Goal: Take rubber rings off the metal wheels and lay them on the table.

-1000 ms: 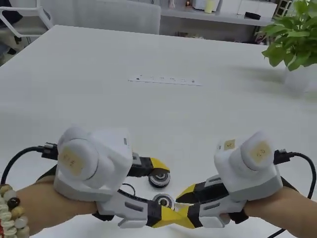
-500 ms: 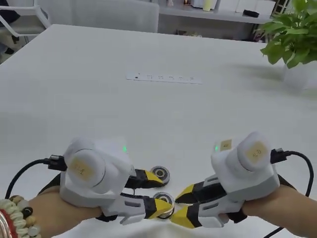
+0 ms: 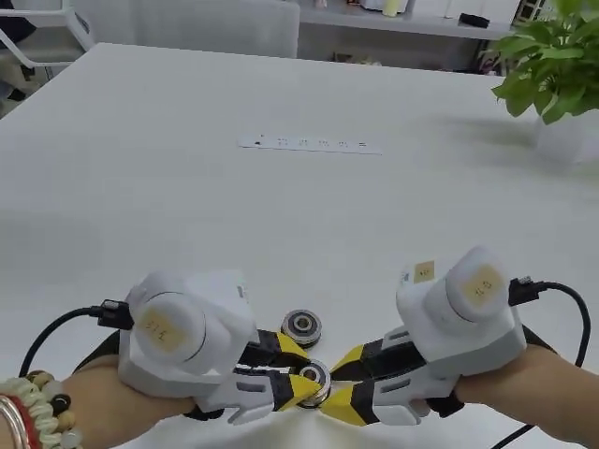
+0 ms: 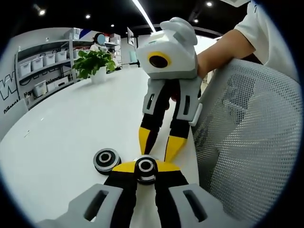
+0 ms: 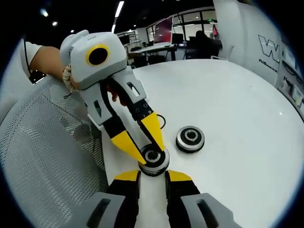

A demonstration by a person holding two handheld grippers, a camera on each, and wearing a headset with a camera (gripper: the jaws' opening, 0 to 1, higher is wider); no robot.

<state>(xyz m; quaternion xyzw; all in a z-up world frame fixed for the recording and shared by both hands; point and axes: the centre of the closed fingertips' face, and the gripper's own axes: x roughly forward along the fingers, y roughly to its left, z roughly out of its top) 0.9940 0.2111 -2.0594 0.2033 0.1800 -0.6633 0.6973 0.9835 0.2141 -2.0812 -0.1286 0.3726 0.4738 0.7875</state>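
- Left gripper (image 3: 296, 370): jaws are pressed onto the near wheel (image 3: 312, 376), which is kept at the near edge of the table (image 3: 187, 187).
- Far wheel (image 3: 301, 326): laid flat on the table just beyond the near wheel, untouched; its black rubber ring (image 4: 97, 160) is seen in place.
- Right gripper (image 3: 341, 382): jaws are drawn narrow, tips at the near wheel's rim; whether its ring is pinched cannot be told.
- Progress: both rings are judged still mounted; the first removal is barely begun, and both remain to be laid down.

The left gripper (image 3: 307, 374) and right gripper (image 4: 157, 153) are white with black-and-yellow fingers (image 4: 176, 144); the wheel (image 5: 154, 159) is silver, black-ringed.
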